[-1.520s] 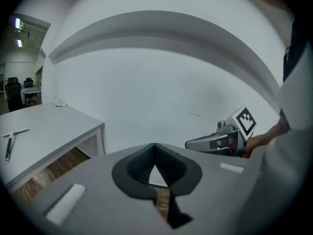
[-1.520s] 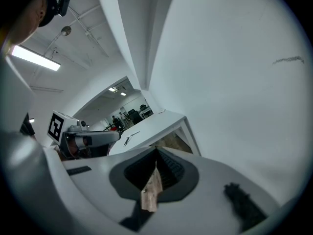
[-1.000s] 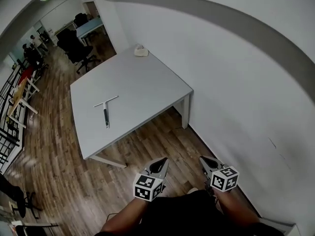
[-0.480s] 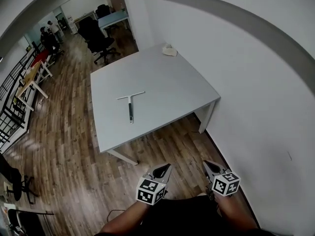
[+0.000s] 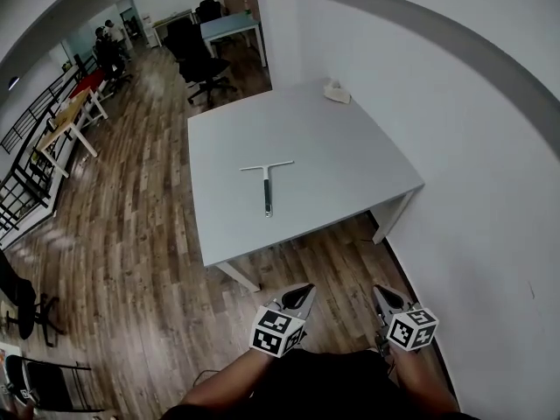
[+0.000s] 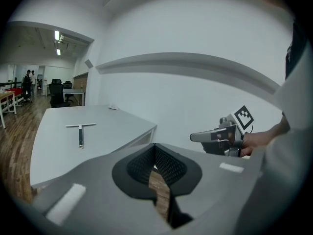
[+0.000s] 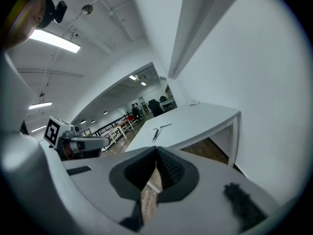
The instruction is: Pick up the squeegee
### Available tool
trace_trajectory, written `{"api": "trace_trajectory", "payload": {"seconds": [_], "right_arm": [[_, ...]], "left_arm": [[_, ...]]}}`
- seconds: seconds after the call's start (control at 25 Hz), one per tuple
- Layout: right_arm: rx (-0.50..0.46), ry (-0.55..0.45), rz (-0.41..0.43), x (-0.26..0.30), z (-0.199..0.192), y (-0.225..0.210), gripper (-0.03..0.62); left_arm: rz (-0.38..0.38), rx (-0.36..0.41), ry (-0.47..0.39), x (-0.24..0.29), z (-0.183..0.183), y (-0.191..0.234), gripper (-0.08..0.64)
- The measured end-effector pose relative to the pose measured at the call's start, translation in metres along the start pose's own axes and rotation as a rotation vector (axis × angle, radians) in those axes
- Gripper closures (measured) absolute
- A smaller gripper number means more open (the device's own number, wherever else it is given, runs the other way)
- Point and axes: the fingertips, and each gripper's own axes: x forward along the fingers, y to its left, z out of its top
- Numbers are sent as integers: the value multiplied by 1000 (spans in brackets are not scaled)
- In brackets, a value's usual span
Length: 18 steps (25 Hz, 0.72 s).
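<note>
the squeegee (image 5: 267,185) lies flat on the grey table (image 5: 350,178), at the centre of the frame. at the bottom edge, the left gripper (image 5: 300,294) and right gripper (image 5: 385,296) are both clenched on nothing, well apart from it.

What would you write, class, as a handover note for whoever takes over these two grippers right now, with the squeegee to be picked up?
Left gripper: shut, empty, over the wooden floor, short of the table.
Right gripper: shut, empty, beside it, nearer the wall.
Squeegee: flat near the table's middle, blade on the far side, handle pointing toward you.
Done: nothing gripped yet.
Left: reach the table, open one gripper, close on the handle, lift.
</note>
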Motion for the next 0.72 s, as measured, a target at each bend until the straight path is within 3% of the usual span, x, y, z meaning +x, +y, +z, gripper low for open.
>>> {"api": "trace_trajectory", "payload": {"seconds": [0.72], "right_arm": [[-77,87,101,112,-30,129,586]], "left_arm": [[117,-92,-28,-104,-45,133,554]]}}
